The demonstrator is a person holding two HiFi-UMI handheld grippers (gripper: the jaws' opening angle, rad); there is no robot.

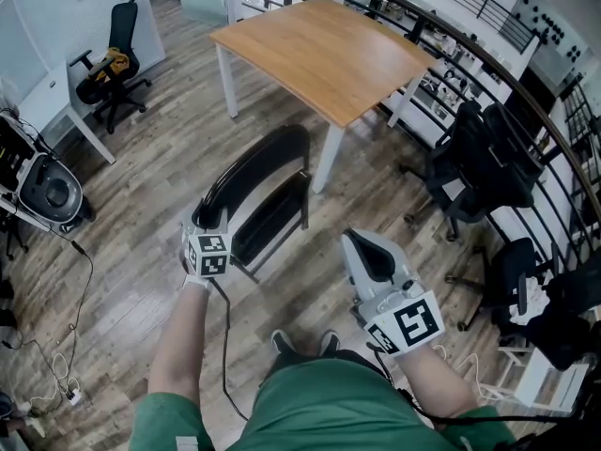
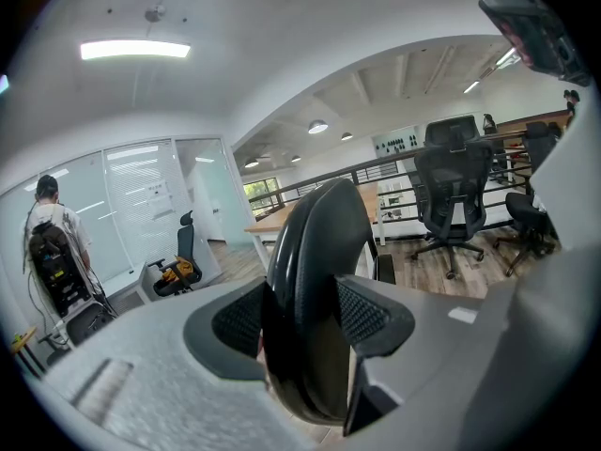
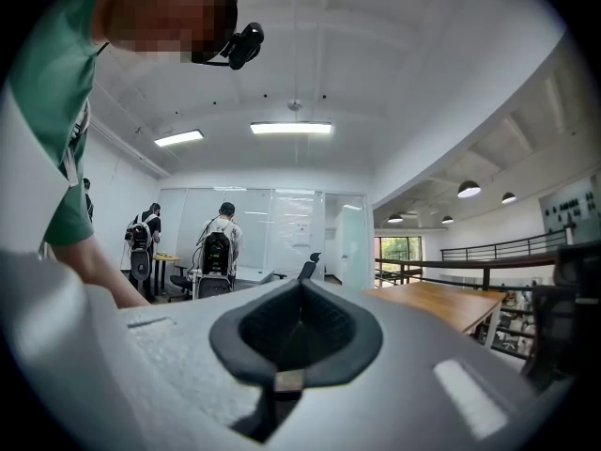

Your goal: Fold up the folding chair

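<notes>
In the head view, the black folding chair (image 1: pixel 266 191) stands on the wooden floor (image 1: pixel 141 186), just in front of us and near a leg of the wooden table (image 1: pixel 324 54). Our left gripper (image 1: pixel 208 222) sits at the top of the chair's curved backrest, with its marker cube towards us. Our right gripper (image 1: pixel 364 244) hangs in the air to the right of the chair, well apart from it and touching nothing. Office chairs (image 1: pixel 474 172) stand along the railing on the right, and another (image 1: pixel 115 59) by the wall at the upper left. We cannot tell from here how far the seat is folded.

In the left gripper view, the jaws grasp the backrest's rounded black edge (image 2: pixel 315 280). The edge runs upright between the two textured pads (image 2: pixel 364 313), which press on it from either side. Behind it we see the table (image 2: pixel 277 219), an office chair (image 2: pixel 451 195) and a person with a backpack (image 2: pixel 52 252) by the glass wall.

In the right gripper view, the jaws of the right gripper (image 3: pixel 299 332) are clenched together with nothing between them. Beyond them are the table (image 3: pixel 446 303) on the right and people with backpacks (image 3: pixel 218 242) by the far glass wall. Our green sleeve (image 3: pixel 56 120) fills the upper left.
</notes>
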